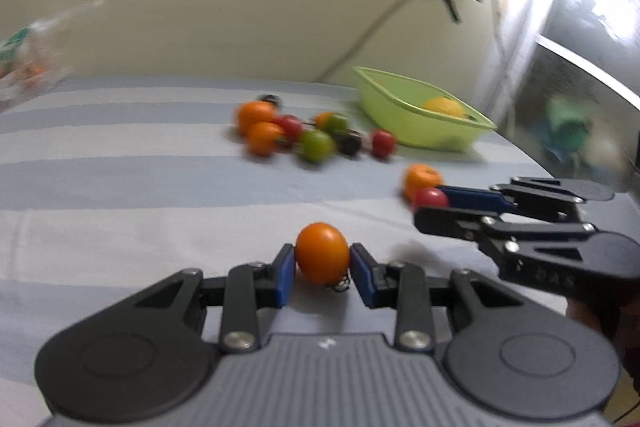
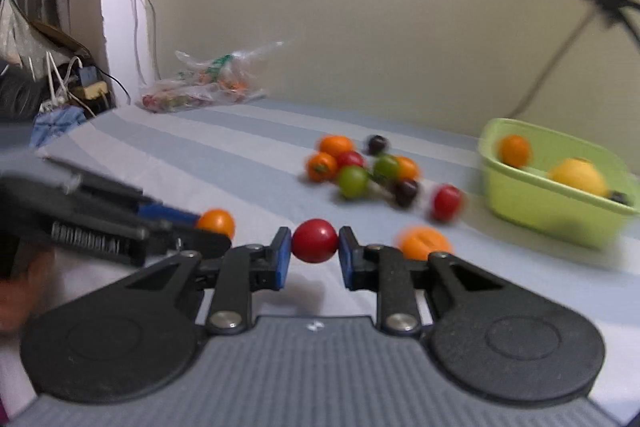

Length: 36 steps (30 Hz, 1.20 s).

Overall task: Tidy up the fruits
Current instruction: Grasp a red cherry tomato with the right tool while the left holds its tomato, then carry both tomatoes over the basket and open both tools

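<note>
My left gripper [image 1: 322,261] is shut on a small orange fruit [image 1: 322,253], its blue pads pressing both sides. My right gripper [image 2: 315,245] is shut on a small red fruit [image 2: 315,241]. In the left wrist view the right gripper [image 1: 434,205] comes in from the right with the red fruit [image 1: 430,197] at its tip, beside a loose orange fruit [image 1: 420,177]. A cluster of orange, red, green and dark fruits [image 2: 360,171] lies on the striped cloth [image 2: 224,155]. The light green basket [image 2: 532,203] at the right holds a yellow fruit [image 2: 578,177] and an orange one [image 2: 515,149].
A clear plastic bag [image 2: 204,83] with more small fruits lies at the back by the wall. Cables and clutter [image 2: 68,87] sit past the cloth's left edge. A cord runs up the wall behind the basket [image 1: 424,131]. Another loose orange fruit [image 2: 424,241] lies just right of my right fingers.
</note>
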Motion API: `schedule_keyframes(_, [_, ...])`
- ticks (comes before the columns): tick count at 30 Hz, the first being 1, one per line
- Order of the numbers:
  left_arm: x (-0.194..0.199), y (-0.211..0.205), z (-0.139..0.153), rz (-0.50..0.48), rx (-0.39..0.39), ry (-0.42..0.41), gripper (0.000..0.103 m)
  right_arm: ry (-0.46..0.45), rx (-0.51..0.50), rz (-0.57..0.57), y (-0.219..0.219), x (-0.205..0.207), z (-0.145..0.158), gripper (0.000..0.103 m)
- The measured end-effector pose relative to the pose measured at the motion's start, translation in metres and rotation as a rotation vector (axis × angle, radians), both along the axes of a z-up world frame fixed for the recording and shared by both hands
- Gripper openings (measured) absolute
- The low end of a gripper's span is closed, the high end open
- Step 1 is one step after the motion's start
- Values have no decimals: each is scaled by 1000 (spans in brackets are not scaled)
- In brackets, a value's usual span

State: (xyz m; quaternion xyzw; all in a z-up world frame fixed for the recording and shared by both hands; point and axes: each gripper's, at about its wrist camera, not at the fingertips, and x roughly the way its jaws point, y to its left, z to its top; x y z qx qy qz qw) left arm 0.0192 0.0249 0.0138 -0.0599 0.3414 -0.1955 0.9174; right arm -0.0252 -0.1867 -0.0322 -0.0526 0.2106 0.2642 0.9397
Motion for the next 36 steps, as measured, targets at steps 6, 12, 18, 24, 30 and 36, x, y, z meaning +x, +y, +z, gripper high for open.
schedule_keyframes(6, [2,-46,-1,-80,44,-6,30,45,18,-105,-41,-9,-12,28])
schedule_keyframes(12, [5,-64,3,-108,71,3,30,83,57,-101,-52,-3,-21,28])
schedule_keyframes(18, [33,-77,36,-140,38,-29,30,26,167,-141,-81,11,1,28])
schedule_keyframes(24, [109,-101,65,-146,-28,-72,30,-111,170,-246,-101,59,25,28])
schedule_keyframes(30, [198,-126,58,-139,-120,56,30,-111,101,-264,-98,104,20,28])
schedule_keyframes(36, [227,-135,36,-116,-113,113,34,-127,55,-259,-91,113,14,29])
